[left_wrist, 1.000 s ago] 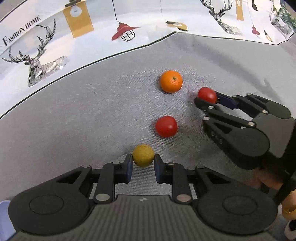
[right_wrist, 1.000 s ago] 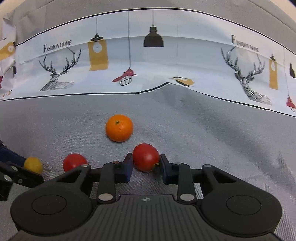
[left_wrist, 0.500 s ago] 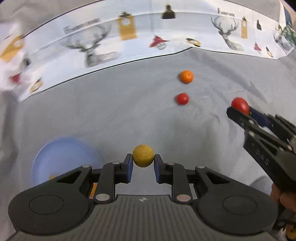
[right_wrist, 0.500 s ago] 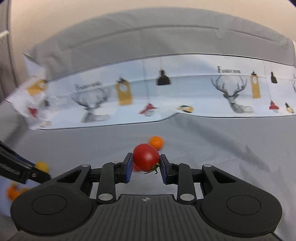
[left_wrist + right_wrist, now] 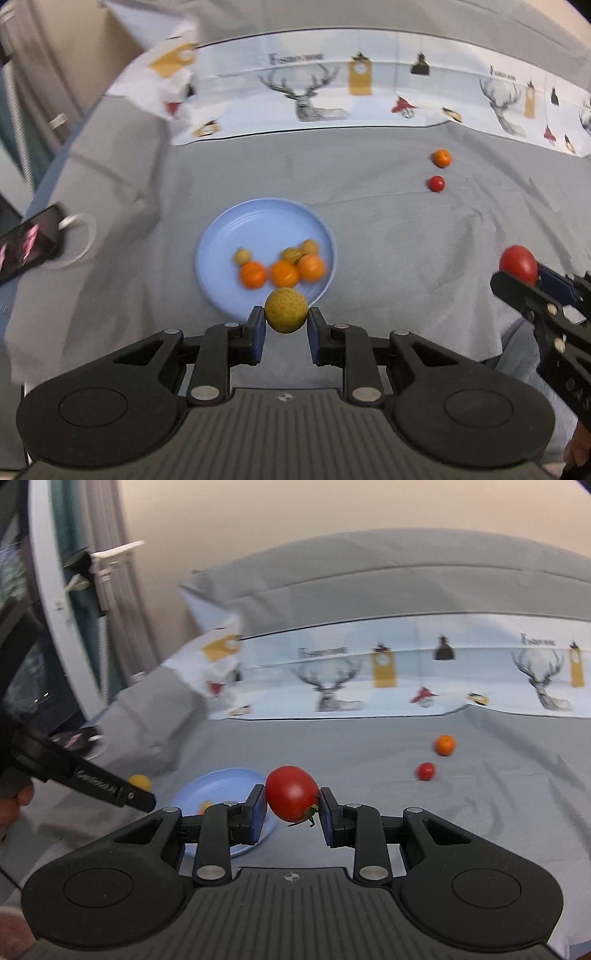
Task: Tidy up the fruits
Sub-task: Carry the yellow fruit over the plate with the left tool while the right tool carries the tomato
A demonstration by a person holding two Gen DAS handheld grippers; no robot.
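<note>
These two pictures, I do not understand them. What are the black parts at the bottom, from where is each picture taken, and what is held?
The black parts are hand-held grippers, one per hand, each with its own camera looking along its fingers. In the left camera's picture, the left gripper is shut on a yellow fruit above a blue plate holding oranges and small yellow fruits. In the right camera's picture, the right gripper is shut on a tomato. One orange and one small tomato lie on the grey cloth.

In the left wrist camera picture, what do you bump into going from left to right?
Phone → blue plate → small red tomato on the cloth → big red tomato in the right hand-held gripper.
</note>
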